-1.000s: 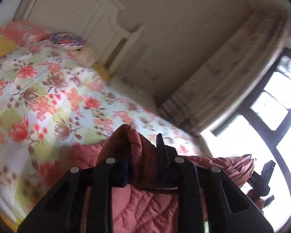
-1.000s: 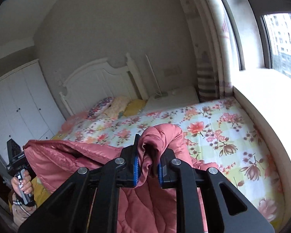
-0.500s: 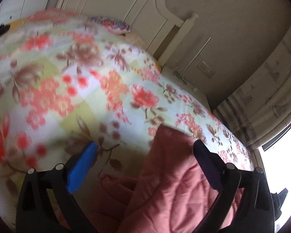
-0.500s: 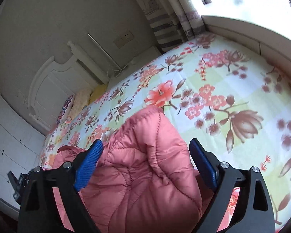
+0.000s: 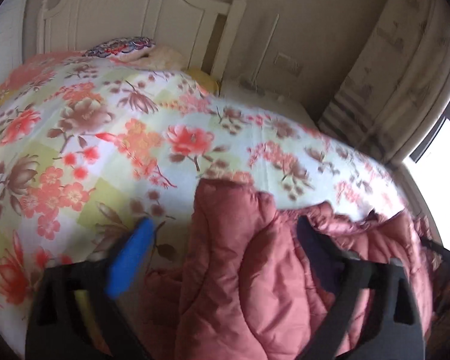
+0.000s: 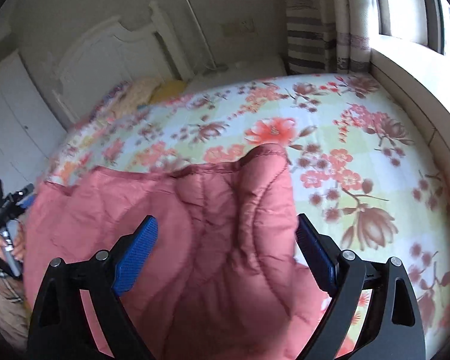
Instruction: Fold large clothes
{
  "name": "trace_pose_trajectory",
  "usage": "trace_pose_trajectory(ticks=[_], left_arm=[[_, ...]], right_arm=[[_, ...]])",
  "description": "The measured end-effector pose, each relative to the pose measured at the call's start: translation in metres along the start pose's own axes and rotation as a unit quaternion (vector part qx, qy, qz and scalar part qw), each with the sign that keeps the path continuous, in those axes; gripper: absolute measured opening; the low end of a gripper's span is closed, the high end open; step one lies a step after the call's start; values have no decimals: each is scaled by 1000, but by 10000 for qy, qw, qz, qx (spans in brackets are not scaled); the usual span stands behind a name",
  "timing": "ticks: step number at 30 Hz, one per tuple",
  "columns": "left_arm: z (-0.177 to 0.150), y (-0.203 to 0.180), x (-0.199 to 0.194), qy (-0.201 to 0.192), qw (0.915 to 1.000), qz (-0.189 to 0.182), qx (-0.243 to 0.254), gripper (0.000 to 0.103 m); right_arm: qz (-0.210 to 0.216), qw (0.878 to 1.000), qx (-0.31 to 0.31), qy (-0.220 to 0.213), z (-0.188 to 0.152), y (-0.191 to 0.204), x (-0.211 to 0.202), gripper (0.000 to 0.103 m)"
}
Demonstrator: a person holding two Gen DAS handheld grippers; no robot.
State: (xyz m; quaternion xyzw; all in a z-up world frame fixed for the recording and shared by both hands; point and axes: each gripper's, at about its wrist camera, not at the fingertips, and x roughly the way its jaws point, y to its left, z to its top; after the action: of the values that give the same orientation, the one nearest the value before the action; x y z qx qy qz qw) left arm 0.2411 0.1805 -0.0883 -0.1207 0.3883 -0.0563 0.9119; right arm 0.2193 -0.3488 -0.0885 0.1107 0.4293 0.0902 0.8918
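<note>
A pink quilted coat (image 5: pixel 255 270) is lying spread on the near part of the bed, on a floral bedspread (image 5: pixel 105 138). The left gripper (image 5: pixel 222 240) is being held low over one corner of the coat; its jaws are being closed, with padded fabric sitting between them, but the blue pad (image 5: pixel 132 255) is still clear of the cloth and nothing is being pinched. Edges are blurred in this view.

In the right wrist view the right gripper (image 6: pixel 225 240) is being held over the other raised corner of the coat (image 6: pixel 210 225). Its jaws are also being closed around the bulging fabric, and a gap is being left at both blue pads (image 6: pixel 135 255), so the coat is not clamped.

A white headboard (image 5: pixel 129 9) and pillows (image 5: pixel 120 46) are being shown at the far end of the bed, striped curtains (image 6: pixel 312 30) by the window. The left gripper (image 6: pixel 6 198) and the hand (image 6: pixel 9 246) holding it are being caught at the left edge of the right view.
</note>
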Motion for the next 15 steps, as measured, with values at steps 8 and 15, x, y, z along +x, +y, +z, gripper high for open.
trace_pose_trajectory(ticks=[8,15], left_arm=[[15,-7,-42,-658,9974,-222,-193,8],[9,-1,64,524,9938,900,-376,27]], right_arm=[[-168,9937,149,-1095,10,10,-54,14],[-1683,9857,-40,48,8,13,54,17]])
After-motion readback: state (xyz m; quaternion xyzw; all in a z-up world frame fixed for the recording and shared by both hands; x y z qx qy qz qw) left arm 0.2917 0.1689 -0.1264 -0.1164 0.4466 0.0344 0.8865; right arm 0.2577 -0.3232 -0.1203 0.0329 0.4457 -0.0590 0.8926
